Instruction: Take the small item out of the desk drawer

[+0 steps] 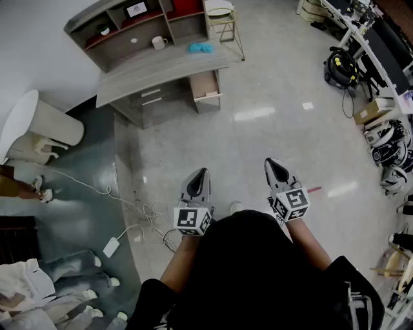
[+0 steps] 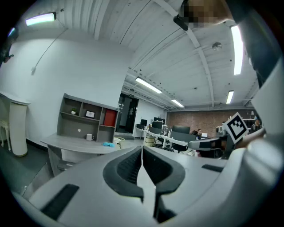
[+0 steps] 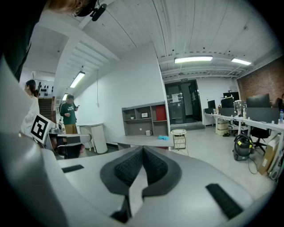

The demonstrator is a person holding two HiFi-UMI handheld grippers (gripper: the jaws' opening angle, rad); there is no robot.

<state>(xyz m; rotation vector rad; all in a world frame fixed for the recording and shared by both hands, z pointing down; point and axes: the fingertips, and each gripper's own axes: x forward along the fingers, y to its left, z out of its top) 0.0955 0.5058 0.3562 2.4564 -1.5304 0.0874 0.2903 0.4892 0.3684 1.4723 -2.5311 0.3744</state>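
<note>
A grey desk with a shelf unit stands far ahead by the white wall. Its drawer at the right end hangs open; what lies inside is too small to tell. On the desktop sit a white mug and a blue item. My left gripper and right gripper are held side by side over the floor, far short of the desk, both shut and empty. The desk also shows in the left gripper view beyond the shut left gripper. The right gripper view has the desk past the shut right gripper.
A white cable and power adapter trail on the floor to my left. A wire stool stands beside the desk. A round white table is at left. Vacuum cleaners and boxes line the right side. A person stands far off.
</note>
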